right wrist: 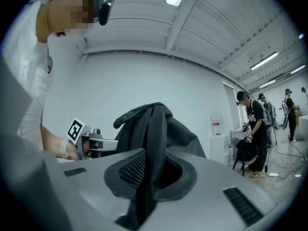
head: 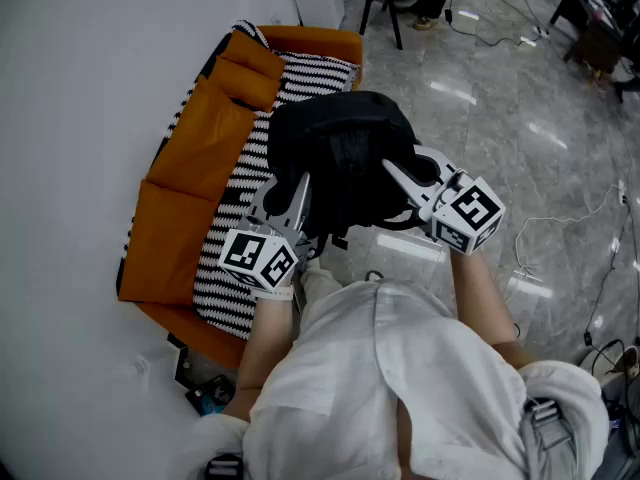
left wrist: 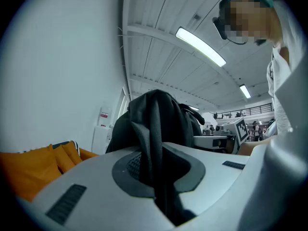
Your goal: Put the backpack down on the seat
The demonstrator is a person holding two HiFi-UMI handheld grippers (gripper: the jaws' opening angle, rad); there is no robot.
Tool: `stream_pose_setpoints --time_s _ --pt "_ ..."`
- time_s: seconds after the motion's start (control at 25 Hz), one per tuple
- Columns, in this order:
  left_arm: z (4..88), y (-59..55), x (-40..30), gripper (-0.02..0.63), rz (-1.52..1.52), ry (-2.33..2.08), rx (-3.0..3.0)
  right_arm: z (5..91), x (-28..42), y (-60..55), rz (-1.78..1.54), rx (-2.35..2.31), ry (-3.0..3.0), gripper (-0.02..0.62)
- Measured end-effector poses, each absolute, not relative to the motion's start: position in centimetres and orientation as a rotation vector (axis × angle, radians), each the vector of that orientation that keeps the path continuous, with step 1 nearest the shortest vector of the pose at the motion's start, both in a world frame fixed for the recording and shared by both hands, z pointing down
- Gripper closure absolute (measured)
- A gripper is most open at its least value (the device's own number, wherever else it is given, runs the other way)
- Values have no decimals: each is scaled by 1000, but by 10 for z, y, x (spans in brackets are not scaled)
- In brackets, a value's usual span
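A black backpack (head: 340, 153) hangs in the air over the front edge of the sofa's black-and-white striped seat (head: 235, 218). My left gripper (head: 298, 206) is shut on a strap at the bag's near left side. My right gripper (head: 402, 180) is shut on a strap at its near right side. In the left gripper view, the dark strap (left wrist: 155, 143) runs down between the jaws of the left gripper (left wrist: 156, 177), with the bag's bulk (left wrist: 159, 114) above. The right gripper view has the same look: a strap (right wrist: 153, 148) pinched in the right gripper (right wrist: 150, 177).
The orange sofa (head: 190, 168) stands against the white wall, with cushions (head: 250, 68) at its far end. Marble floor with cables (head: 560, 218) lies to the right. Chair legs (head: 385, 13) stand beyond the sofa. Small items (head: 205, 393) lie by the sofa's near corner. People (right wrist: 252, 124) stand far off.
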State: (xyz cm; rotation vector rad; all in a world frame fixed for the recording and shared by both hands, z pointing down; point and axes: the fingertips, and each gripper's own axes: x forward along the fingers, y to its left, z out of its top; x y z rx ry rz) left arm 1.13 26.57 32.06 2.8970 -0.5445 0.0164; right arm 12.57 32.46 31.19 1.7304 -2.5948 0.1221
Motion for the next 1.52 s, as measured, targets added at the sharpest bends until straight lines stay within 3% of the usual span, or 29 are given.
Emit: stream_pose_setpoints --time_s 0.92,1.52 --pt "327 265 11 554 6 -536 2872 309 123 322 132 1689 -2678 546" --pt "340 176 4 554 -9 -537 2828 316 117 228 164 1644 -2702 546"
